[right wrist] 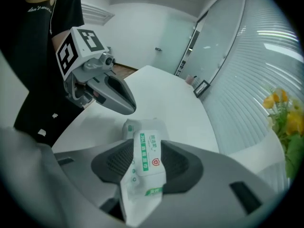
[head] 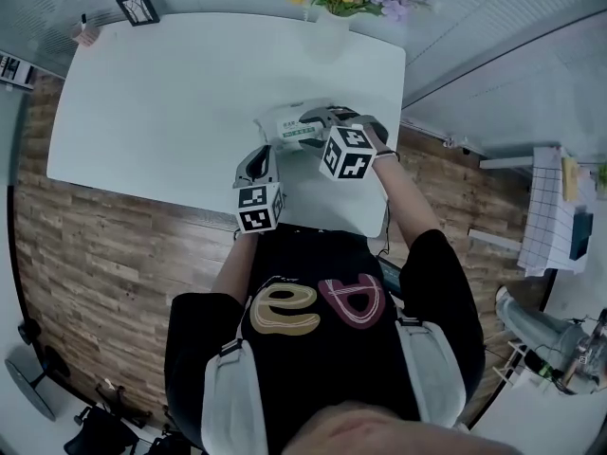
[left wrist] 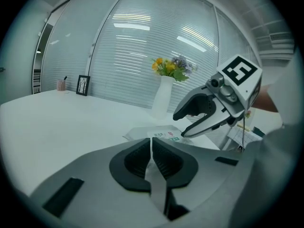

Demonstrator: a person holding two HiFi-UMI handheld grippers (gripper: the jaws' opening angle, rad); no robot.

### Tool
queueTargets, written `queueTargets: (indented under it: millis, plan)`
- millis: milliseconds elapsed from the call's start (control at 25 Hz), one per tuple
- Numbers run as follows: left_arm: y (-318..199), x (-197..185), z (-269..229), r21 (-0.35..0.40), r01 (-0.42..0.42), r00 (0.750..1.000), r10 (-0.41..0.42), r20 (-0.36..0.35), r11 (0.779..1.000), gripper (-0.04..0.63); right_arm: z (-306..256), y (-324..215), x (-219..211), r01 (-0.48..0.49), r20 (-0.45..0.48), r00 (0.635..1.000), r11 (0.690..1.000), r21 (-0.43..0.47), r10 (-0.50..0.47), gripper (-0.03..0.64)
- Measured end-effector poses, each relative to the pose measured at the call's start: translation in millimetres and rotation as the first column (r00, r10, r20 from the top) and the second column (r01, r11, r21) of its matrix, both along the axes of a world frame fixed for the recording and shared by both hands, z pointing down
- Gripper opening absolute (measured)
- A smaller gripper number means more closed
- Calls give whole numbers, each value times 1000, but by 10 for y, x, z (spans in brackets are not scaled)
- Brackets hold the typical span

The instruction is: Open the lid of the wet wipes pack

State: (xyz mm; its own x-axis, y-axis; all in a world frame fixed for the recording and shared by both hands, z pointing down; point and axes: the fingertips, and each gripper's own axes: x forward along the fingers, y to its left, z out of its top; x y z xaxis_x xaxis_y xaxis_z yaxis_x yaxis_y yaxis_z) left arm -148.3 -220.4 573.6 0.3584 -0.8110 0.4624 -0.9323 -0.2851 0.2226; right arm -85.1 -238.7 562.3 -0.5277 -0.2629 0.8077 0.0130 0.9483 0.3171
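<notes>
The wet wipes pack [head: 285,127] lay flat on the white table [head: 142,112], close to the edge on the person's side, with its printed face and green label turned up. Its long axis ran across the table from the person's left to the right, a little slanted. In the right gripper view the same axis ran straight away from the camera, toward the other tool.

The right hand-held gripper [head: 311,119] was tilted down over the right end of the pack and covered that end from above. Its jaws stood wide apart, and the end of the pack reached deep between them, but I could not see the pads squeezing it. The left hand-held gripper [head: 266,152] was at the near left corner of the pack with its jaws closed together. A thin pale strip showed between its pads [left wrist: 135,158] — I cannot tell whether this was the film of the pack.

The two tools were close together over the pack, one at each end. At the far edge of the table stood a white vase [left wrist: 162,96] with yellow and purple flowers. A small black picture frame [head: 138,8] and a pink cup [head: 87,34] stood at the far left corner — all well apart from the pack. Wooden floor [head: 114,254] showed around the table.
</notes>
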Motion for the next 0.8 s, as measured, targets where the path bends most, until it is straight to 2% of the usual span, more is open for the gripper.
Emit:
queueTargets:
  millis: [320, 800]
  plan:
    - [-125, 58, 102, -34, -4, 1000, 5, 18, 999, 26, 318, -46, 6, 102, -150, 984, 995, 20, -98, 218]
    - [-210, 70, 347, -120, 34, 999, -34, -1, 992, 26, 508, -92, -44, 103, -187, 977, 995, -11, -103, 225]
